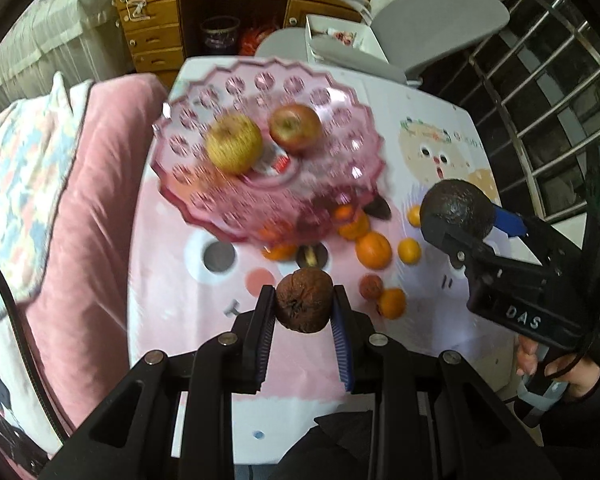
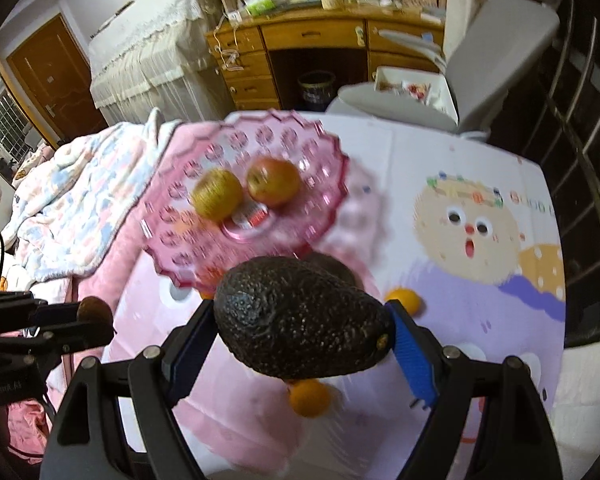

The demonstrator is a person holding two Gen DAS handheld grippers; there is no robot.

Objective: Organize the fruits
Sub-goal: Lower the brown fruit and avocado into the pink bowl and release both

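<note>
The left gripper (image 1: 303,304) was clamped narrowly on a wrinkled brown fruit (image 1: 304,300), its pads pressing on both sides. Beyond the jaws stood the pink glass dish (image 1: 204,200), raised on a foot, with a yellow apple (image 1: 234,143) and a red apple (image 1: 295,126) lying side by side, almost touching, near its centre. Only the left wrist view showed the loose fruit on the patterned tablecloth (image 1: 172,280) under and just past the dish's near rim: several oranges (image 1: 373,249), a small reddish-brown fruit (image 1: 371,286) to the right of the jaws, and a dark piece (image 1: 380,208) by the dish's rim. That view also showed the hand (image 1: 560,368) on the other tool's handle.

The right gripper (image 2: 300,328) stood wide, closed on a dark avocado (image 2: 300,320) held crosswise between its blue pads; in the left wrist view it appeared off to the right (image 1: 456,210). From the right wrist view the avocado hid most of the loose fruit; only one orange beyond the right pad (image 2: 406,300) and another beneath the avocado (image 2: 310,398) showed. Its left edge caught the left gripper (image 2: 88,320) side-on with the brown fruit (image 2: 94,310). Beyond the jaws the dish (image 2: 172,248) and both apples (image 2: 217,195) (image 2: 273,186) were blurred.
</note>
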